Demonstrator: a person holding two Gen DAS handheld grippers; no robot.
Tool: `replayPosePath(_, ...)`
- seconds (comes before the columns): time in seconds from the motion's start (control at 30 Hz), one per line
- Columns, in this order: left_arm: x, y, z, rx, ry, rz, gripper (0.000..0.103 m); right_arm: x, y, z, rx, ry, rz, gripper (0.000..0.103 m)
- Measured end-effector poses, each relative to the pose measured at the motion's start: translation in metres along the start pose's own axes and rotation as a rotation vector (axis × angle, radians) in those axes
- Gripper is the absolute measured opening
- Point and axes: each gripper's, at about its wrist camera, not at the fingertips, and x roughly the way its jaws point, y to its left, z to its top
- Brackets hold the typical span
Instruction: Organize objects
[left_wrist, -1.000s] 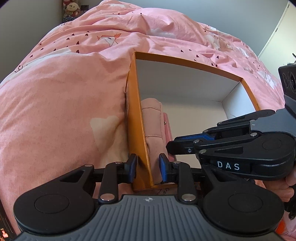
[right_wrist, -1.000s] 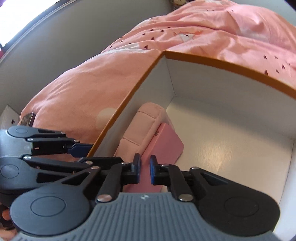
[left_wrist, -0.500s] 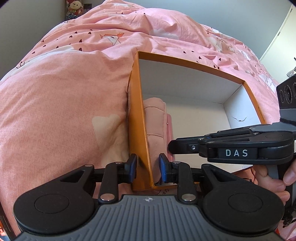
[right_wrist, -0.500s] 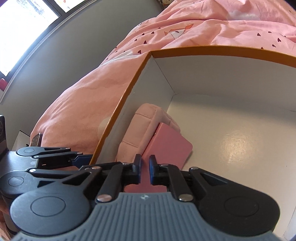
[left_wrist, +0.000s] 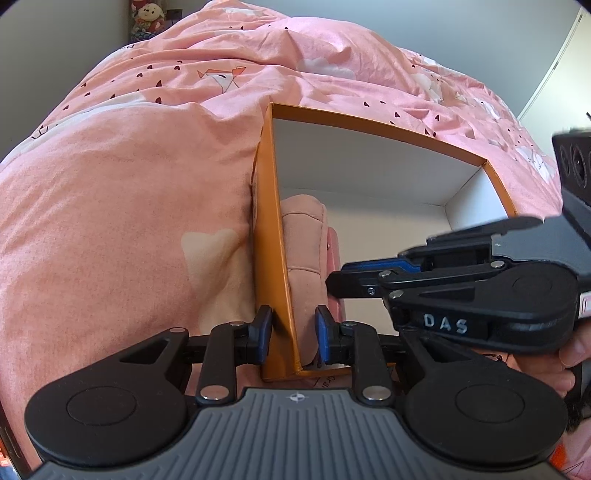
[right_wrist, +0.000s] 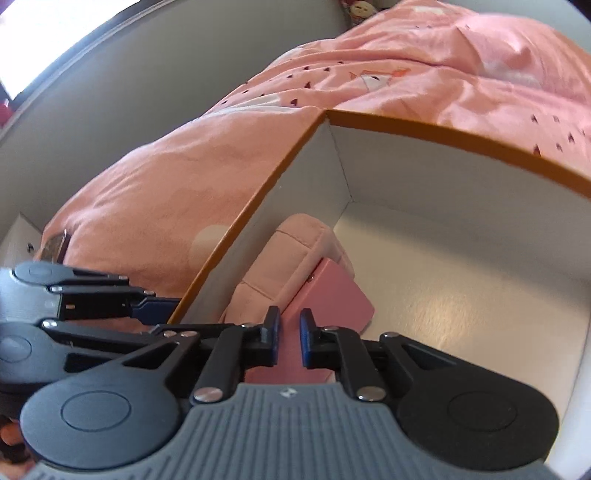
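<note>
The orange box (left_wrist: 271, 266) is steadied on the pink bedding (left_wrist: 122, 206): its near wall is straddled by the left gripper (left_wrist: 291, 334), whose fingers stand a little apart around wall and pink pouch (left_wrist: 301, 243). The pouch is stood against that wall inside the box, a pink case (right_wrist: 328, 299) beside it. The right gripper (right_wrist: 288, 341) is held over the case, fingers narrowly parted, nothing gripped (placing looks finished). A withdrawal is judged next.
</note>
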Motion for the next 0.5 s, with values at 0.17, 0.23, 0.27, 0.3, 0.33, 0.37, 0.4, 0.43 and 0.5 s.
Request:
replayPosePath(0.17, 0.002, 0.002, -0.001, -0.008, 0.004, 0.012, 0.022, 0.011, 0.008, 0.009, -0.096, 0.035, -0.003, 0.004)
replayPosePath(0.23, 0.000, 0.003, -0.001, -0.012, 0.000, -0.001, 0.023, 0.019, -0.001, 0.006, -0.034, 0.060, 0.015, 0.001)
replayPosePath(0.27, -0.001, 0.003, -0.002, -0.012, -0.004, -0.005, 0.023, 0.021, -0.003, 0.002, -0.021, 0.058, 0.012, 0.002)
replayPosePath(0.3, -0.002, 0.003, -0.001, -0.012, -0.007, -0.005, 0.023, 0.020, -0.004, -0.001, -0.012, 0.052, 0.013, 0.002)
replayPosePath(0.33, -0.003, 0.003, -0.001, -0.013, -0.009, -0.005, 0.023, 0.018, -0.006, -0.004, 0.004, 0.048, 0.023, 0.003)
replayPosePath(0.37, -0.003, 0.003, -0.001, -0.014, -0.012, -0.010, 0.023, 0.016, -0.008, -0.005, 0.020, 0.045, 0.033, 0.003)
replayPosePath(0.4, -0.004, 0.003, 0.000, -0.015, -0.014, -0.014, 0.023, 0.014, -0.009, -0.007, 0.027, 0.041, 0.037, 0.004)
replayPosePath(0.43, -0.005, 0.002, 0.000, -0.015, -0.016, -0.015, 0.024, 0.013, -0.009, -0.007, 0.025, 0.039, 0.033, 0.006)
replayPosePath(0.5, -0.007, 0.001, 0.000, -0.007, -0.022, -0.012, 0.025, 0.008, -0.011, -0.007, 0.024, 0.032, 0.019, 0.006)
